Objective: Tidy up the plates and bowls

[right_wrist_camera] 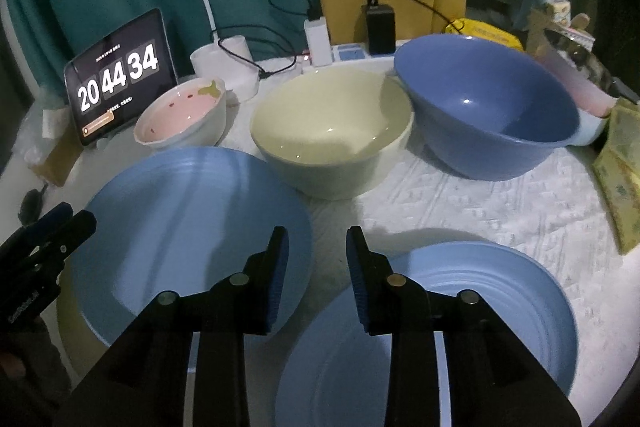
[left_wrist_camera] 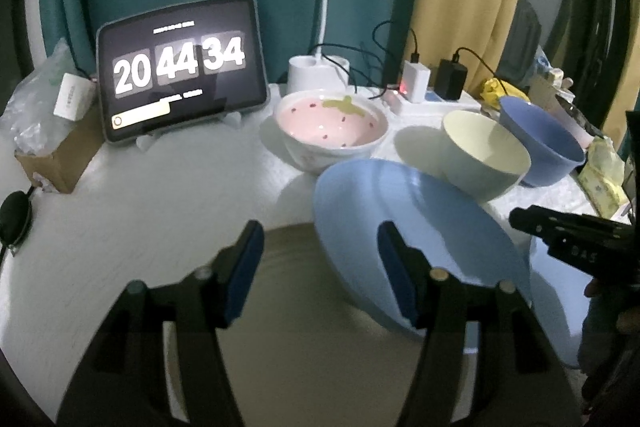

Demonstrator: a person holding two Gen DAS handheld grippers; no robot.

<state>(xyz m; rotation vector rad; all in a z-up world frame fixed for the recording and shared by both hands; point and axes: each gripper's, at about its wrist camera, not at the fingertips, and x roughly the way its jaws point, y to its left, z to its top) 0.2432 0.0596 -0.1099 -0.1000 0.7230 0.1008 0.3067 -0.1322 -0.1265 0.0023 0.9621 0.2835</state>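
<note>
Left gripper (left_wrist_camera: 320, 267) open, empty; light-blue plate (left_wrist_camera: 420, 227) behind its right finger. Right gripper (right_wrist_camera: 316, 267) part-open, empty, between both plates; second plate (right_wrist_camera: 460, 291) to its right. Bowls beyond sit empty.

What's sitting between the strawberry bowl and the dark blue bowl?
The cream bowl stands between the strawberry bowl and the dark blue bowl; the right wrist view shows it best.
</note>
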